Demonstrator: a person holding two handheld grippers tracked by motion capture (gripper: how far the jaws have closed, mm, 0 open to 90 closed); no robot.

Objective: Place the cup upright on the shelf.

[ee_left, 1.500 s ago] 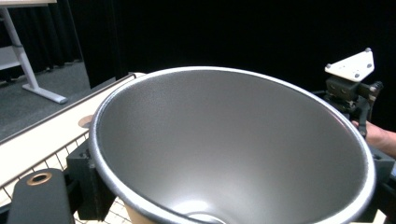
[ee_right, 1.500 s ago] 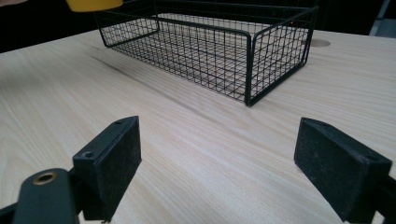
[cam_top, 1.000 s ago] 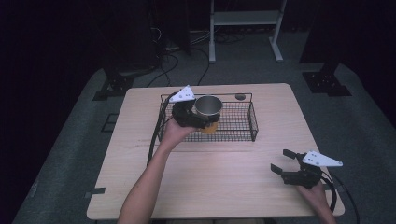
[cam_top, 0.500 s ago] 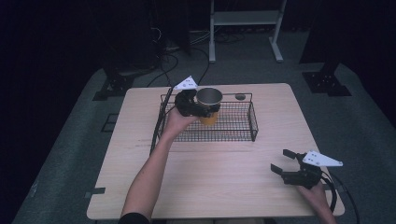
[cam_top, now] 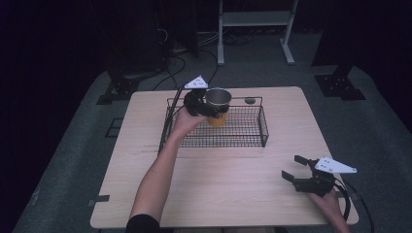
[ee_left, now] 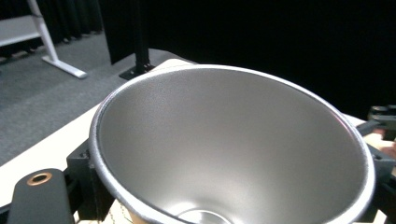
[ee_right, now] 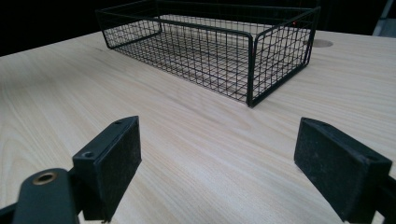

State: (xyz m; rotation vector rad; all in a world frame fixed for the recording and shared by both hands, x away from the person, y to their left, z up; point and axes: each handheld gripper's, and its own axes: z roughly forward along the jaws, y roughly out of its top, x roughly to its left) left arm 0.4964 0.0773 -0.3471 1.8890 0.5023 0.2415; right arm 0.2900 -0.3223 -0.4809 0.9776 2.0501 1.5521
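Note:
A steel cup (cam_top: 217, 96) with an orange lower body is held over the back left part of a black wire basket (cam_top: 264, 129). My left gripper (cam_top: 208, 109) is shut on the cup, gripping its side. The cup is upright. In the left gripper view the cup's empty shiny inside (ee_left: 233, 140) faces the camera, with a black jaw on either side of it. My right gripper (cam_top: 292, 166) hovers open at the table's front right, well apart from the basket. In the right gripper view its pads (ee_right: 116, 149) stand wide apart with the basket (ee_right: 205, 42) ahead.
The light wooden table (cam_top: 223, 184) has a round cable hole (cam_top: 249, 101) behind the basket. A metal stand (cam_top: 252, 19) and dark equipment legs stand on the grey floor beyond the table. The left gripper's cable hangs by the basket's left end.
My left gripper has carried the cup a little up and toward the basket's back edge. The right gripper has stayed where it was, open.

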